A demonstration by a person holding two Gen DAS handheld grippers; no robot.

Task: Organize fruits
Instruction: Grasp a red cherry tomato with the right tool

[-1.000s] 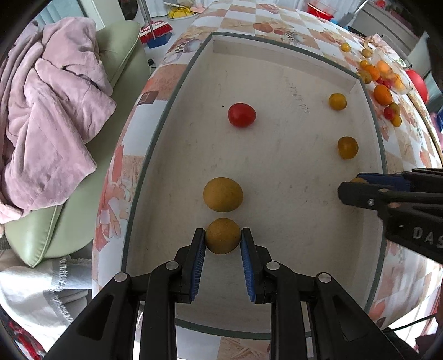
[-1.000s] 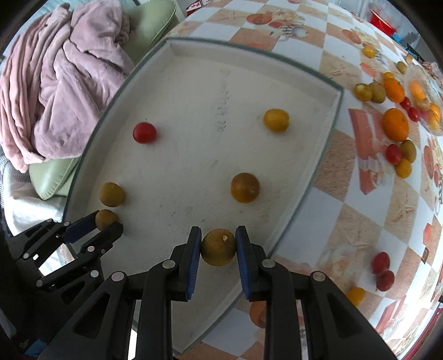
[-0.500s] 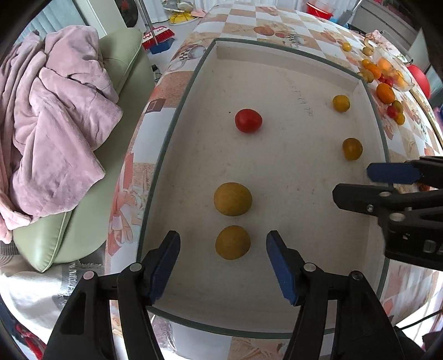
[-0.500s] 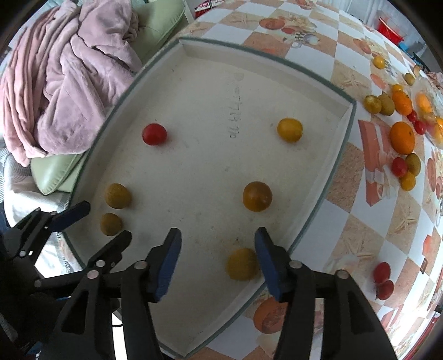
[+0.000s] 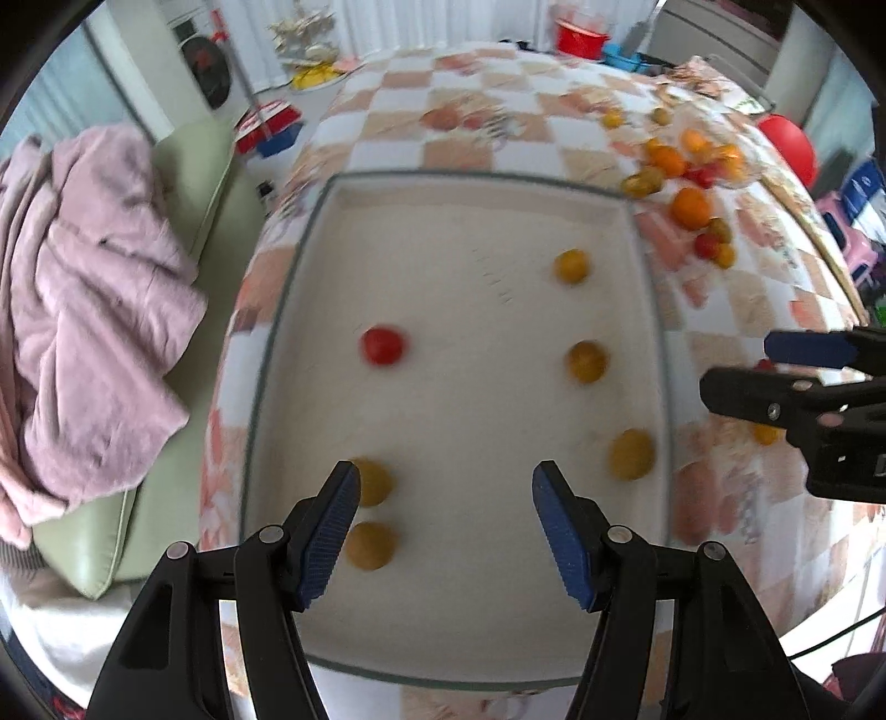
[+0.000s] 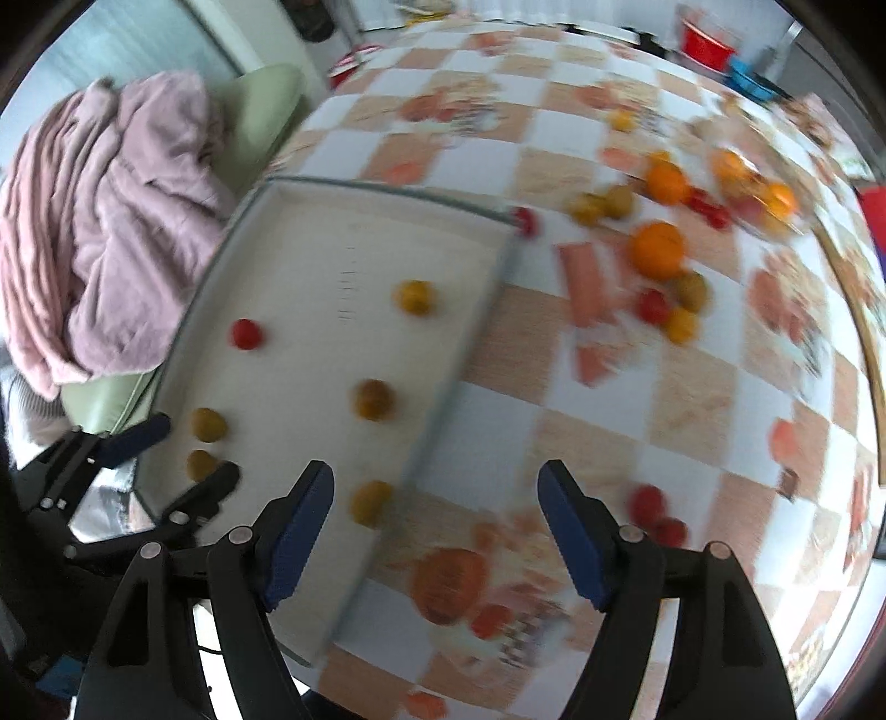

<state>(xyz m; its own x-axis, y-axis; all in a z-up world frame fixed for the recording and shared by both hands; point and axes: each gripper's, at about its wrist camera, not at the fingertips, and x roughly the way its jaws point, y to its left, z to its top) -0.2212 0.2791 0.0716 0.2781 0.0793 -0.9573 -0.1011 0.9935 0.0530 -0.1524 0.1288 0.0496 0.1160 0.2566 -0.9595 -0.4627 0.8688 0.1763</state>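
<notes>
A white tray (image 5: 476,221) lies on the checkered table (image 6: 692,399). In it are a red tomato (image 5: 382,345), two brownish fruits at the near left (image 5: 370,545), and three yellow-orange fruits along the right side (image 5: 631,454). My left gripper (image 5: 446,531) is open and empty above the tray's near end. My right gripper (image 6: 434,526) is open and empty over the tray's right rim; it also shows in the left wrist view (image 5: 786,365). Loose oranges (image 6: 659,249), tomatoes and small yellow fruits lie on the table right of the tray.
A pink blanket (image 5: 83,288) lies on a green sofa (image 5: 188,183) left of the table. Two red tomatoes (image 6: 656,515) lie on the table near my right gripper. A red tub (image 5: 581,36) stands on the floor beyond the table.
Both grippers have opened, let go of their fruits in the tray and pulled back and up. The right gripper has swung right, toward the loose fruit on the table.
</notes>
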